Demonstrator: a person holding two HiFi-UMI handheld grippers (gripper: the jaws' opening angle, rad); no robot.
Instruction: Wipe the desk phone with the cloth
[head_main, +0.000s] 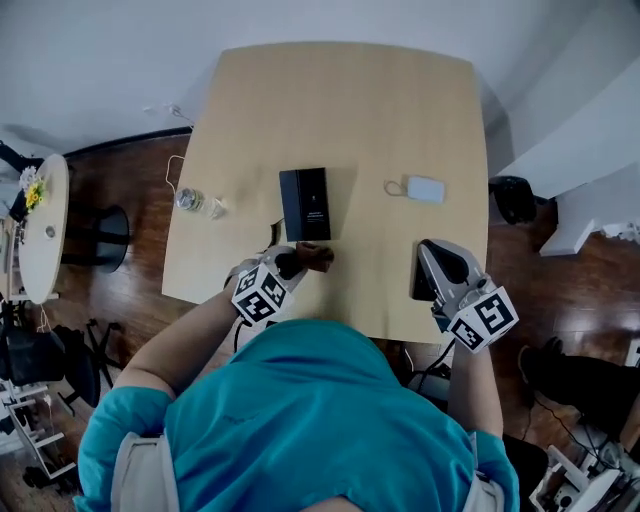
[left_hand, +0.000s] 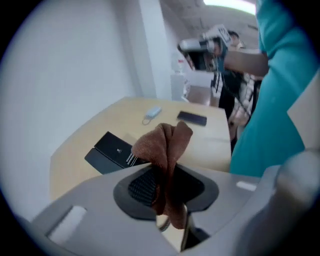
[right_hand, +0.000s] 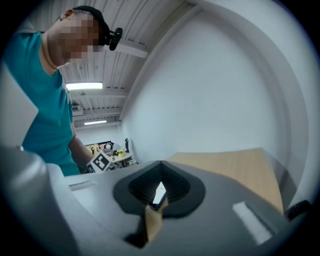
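Our left gripper (head_main: 298, 262) pinching a brown cloth (head_main: 318, 257) just on our side of the black phone (head_main: 305, 203), our right gripper (head_main: 441, 255) over the table (head_main: 340, 100) edge, a bottle (head_main: 200, 204) lying left, a small white gadget (head_main: 425, 189) right.

The cloth (left_hand: 162, 147) is rust-brown, the phone (head_main: 305, 203) black, the tabletop (head_main: 340, 110) pale wood. The left hand-held gripper (head_main: 296, 262) and right hand-held gripper (head_main: 442, 258) are grey, with black-and-white square markers.

No legible text, brand or number in any view. Flat black rectangular box (head_main: 305, 203): small pale logo, unreadable. Left gripper's white cube (head_main: 260, 293) and right gripper's white cube (head_main: 484, 319): black square marker patterns, no characters.
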